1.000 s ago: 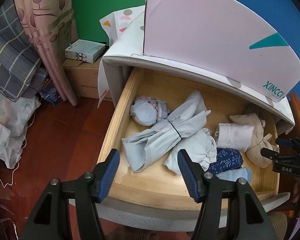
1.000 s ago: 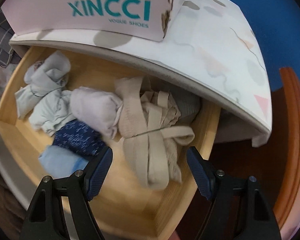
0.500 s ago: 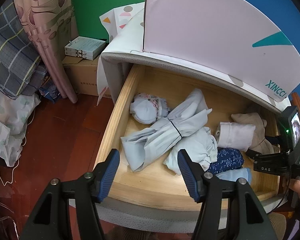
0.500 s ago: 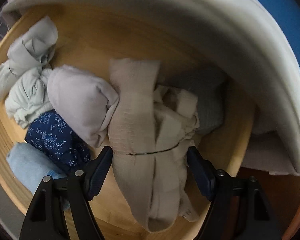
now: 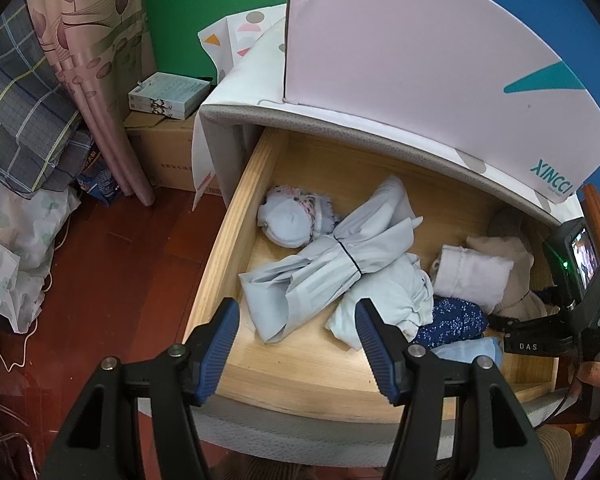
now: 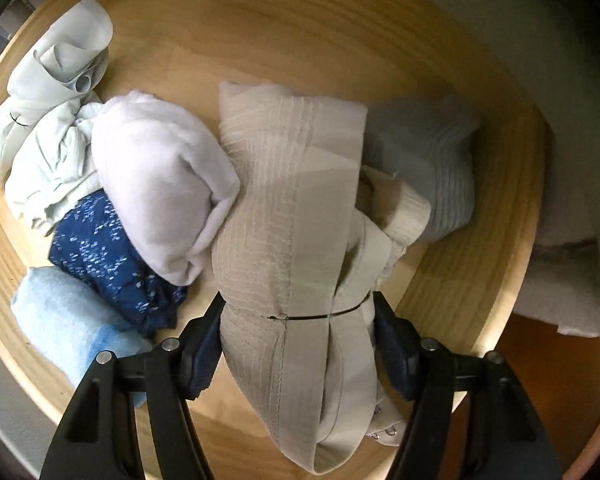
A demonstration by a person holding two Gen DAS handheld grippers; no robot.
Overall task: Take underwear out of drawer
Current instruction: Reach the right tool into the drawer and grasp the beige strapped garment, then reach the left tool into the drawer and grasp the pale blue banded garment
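Right claw (image 6: pixel 298 320) is closing around my beige underwear bundle (image 6: pixel 292 216) in the drawer (image 6: pixel 472 280), pads touching it; left claw (image 5: pixel 296 344) hovers open, empty.

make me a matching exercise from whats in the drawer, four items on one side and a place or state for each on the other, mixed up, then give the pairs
Things
1. beige bundle
2. navy patterned roll
3. light blue roll
4. pale grey bundle

Places or states
A. nearest the drawer's front edge
B. between the right gripper's closing jaws
C. ahead of the open left gripper
D. tucked between the white roll and the light blue roll

Pairs: 1-B, 2-D, 3-A, 4-C
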